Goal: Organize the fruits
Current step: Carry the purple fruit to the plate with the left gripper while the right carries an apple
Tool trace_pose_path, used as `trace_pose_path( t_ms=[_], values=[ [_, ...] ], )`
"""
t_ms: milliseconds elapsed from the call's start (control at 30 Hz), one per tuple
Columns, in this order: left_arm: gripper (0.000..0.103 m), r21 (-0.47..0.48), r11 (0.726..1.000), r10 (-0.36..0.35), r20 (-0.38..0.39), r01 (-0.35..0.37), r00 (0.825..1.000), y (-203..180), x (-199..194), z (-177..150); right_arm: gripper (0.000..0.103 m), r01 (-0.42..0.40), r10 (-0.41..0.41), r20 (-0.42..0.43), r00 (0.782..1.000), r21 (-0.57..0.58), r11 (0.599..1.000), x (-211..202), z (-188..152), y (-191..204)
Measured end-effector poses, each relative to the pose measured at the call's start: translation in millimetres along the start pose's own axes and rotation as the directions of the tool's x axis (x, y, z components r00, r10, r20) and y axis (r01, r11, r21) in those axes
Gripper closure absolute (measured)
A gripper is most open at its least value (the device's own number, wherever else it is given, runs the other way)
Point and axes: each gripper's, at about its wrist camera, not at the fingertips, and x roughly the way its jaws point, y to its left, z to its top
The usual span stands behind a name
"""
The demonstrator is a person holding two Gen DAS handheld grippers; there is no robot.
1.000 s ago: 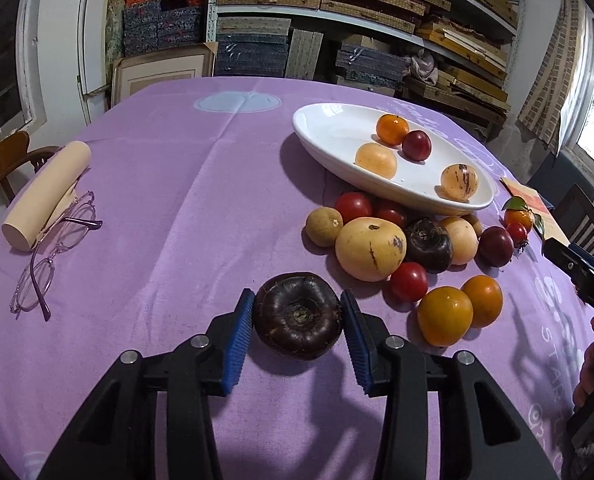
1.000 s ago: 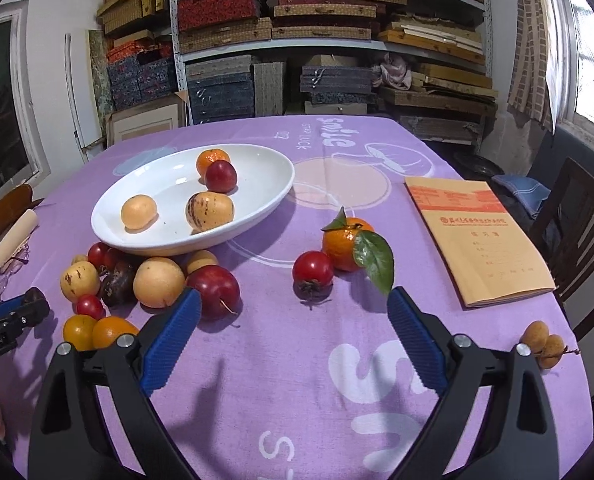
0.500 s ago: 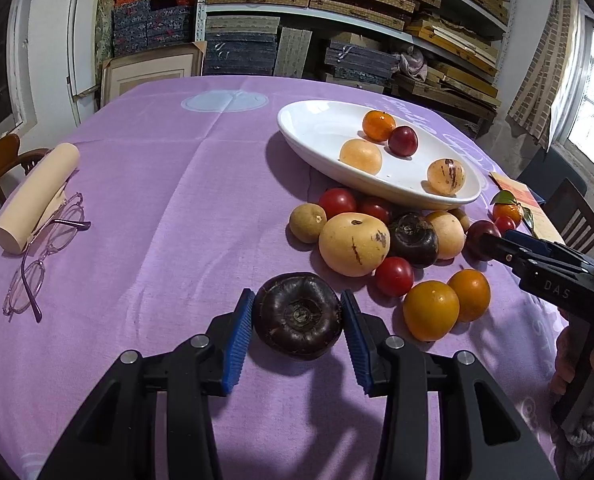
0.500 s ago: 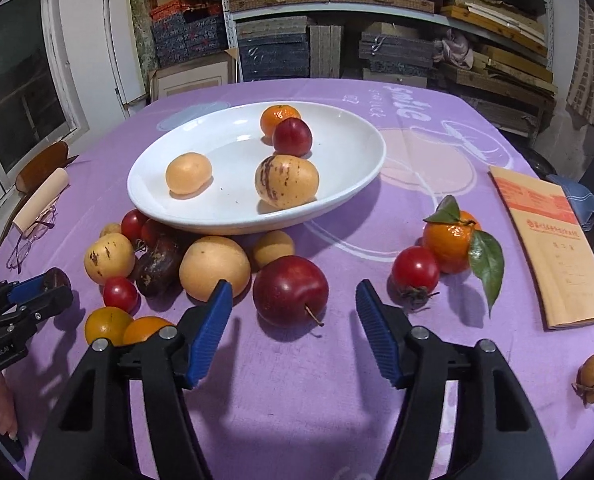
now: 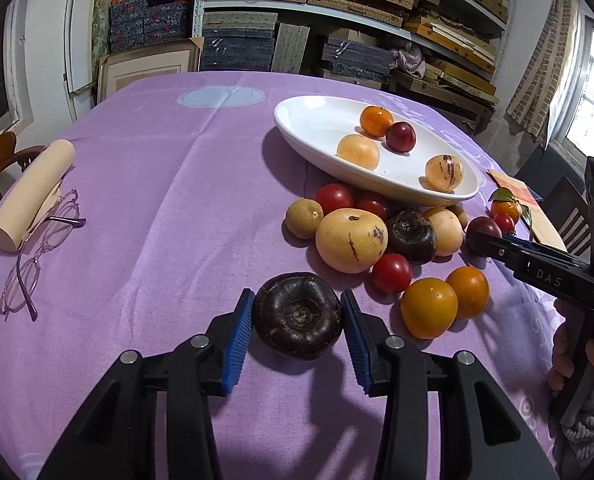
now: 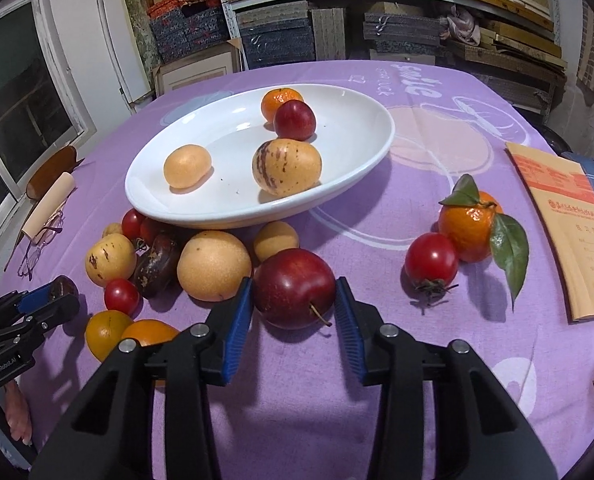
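A plate [image 6: 357, 160] stands on the table [image 5: 157, 184] with four fruits in it. A heap of fruit [image 6: 213, 264] lies before the plate. A notebook [image 6: 561, 220] lies to the right, glasses [image 5: 37, 256] far to the left.

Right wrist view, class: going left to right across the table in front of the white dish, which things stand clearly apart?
Rolled cream paper tube → large yellow-tan round pear → dark red plum between the blue jaws → small red tomato → leafy orange tangerine → tan paper booklet.
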Motion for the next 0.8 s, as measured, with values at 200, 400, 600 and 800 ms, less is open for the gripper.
trace_pose_path(
  t_ms=[200, 400, 600, 800],
  values=[
    [0.059, -0.017, 1.000, -0.017, 0.012, 0.017, 1.000, 3, -2, 6, 0.063, 0.011, -0.012, 0.081, 0.997, 0.020, 1.000, -28, 1, -3],
    [0.059, 0.005, 1.000, -0.026, 0.054, 0.025, 0.998, -4, -6, 57, 0.063, 0.014, -0.016, 0.118, 0.993, 0.016, 1.000, -43, 36, -6],
    [0.059, 0.033, 0.999, -0.015, 0.067, 0.013, 0.998, -23, 27, 122, 0.063, 0.022, -0.024, 0.110, 0.994, 0.019, 1.000, -18, 89, -6],
    [0.059, 0.027, 1.000, 0.005, -0.001, -0.005, 1.000, -31, 83, 154, 0.063, 0.025, -0.028, 0.042, 0.999, 0.067, 0.997, 32, 110, -16]
  ],
)
